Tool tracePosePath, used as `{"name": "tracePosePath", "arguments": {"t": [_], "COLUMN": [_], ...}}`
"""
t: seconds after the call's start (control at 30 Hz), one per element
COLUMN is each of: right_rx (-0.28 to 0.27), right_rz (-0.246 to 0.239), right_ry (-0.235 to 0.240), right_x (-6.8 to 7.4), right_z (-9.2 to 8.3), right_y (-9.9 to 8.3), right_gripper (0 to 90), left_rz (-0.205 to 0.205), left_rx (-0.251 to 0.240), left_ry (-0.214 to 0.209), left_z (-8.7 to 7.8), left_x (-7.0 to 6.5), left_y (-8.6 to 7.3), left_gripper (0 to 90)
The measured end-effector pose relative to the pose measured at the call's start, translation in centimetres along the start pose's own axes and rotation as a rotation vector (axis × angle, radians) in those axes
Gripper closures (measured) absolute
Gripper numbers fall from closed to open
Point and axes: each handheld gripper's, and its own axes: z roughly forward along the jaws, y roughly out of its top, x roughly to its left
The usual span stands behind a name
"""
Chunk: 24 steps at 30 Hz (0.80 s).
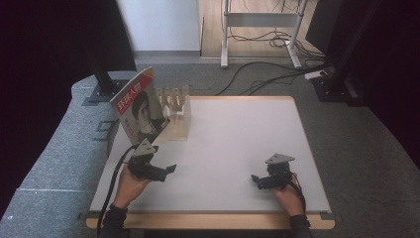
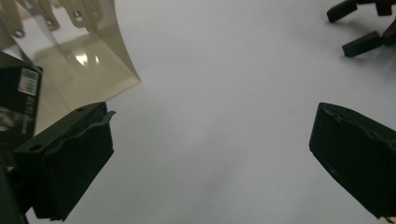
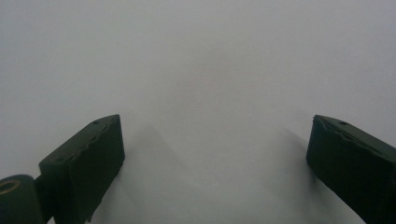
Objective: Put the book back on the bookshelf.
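Observation:
A magazine [image 1: 139, 105] with a red title band and a portrait on its cover leans upright against a pale wooden slotted rack [image 1: 176, 112] at the table's far left. My left gripper [image 1: 170, 169] rests low on the white table [image 1: 233, 139] in front of the magazine, open and holding nothing. In the left gripper view the rack's base [image 2: 84, 56] and the magazine's dark corner [image 2: 18, 102] lie at the upper left. My right gripper [image 1: 255, 179] sits near the front right, also open and holding nothing; its tips [image 2: 357, 28] show at the upper right of the left gripper view.
Beyond the table lies grey carpet with cables [image 1: 262, 74], a white desk frame [image 1: 260, 29] and dark stands at both sides. Wide bare table surface stretches between and beyond the two grippers.

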Motion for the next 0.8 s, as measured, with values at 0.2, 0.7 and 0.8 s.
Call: {"name": "tracePosePath", "arguments": {"t": [0.2,0.7,0.8], "right_rx": [0.000,-0.001,-0.001], "right_rz": [0.000,0.001,0.001], "right_ry": [0.000,0.001,0.001], "right_x": [0.0,0.0,0.0], "right_z": [0.0,0.0,0.0], "right_y": [0.0,0.0,0.0], "right_gripper": [3.6,3.6,3.6], "left_rz": [-0.012,-0.015,-0.006], "left_rx": [0.035,0.138,0.173], "left_ry": [-0.010,-0.016,-0.002], "left_z": [2.0,5.6,6.2], "left_x": [0.0,-0.5,-0.8], "left_y": [-1.2,-4.3,-4.5], "left_gripper": [0.0,0.0,0.0]}}
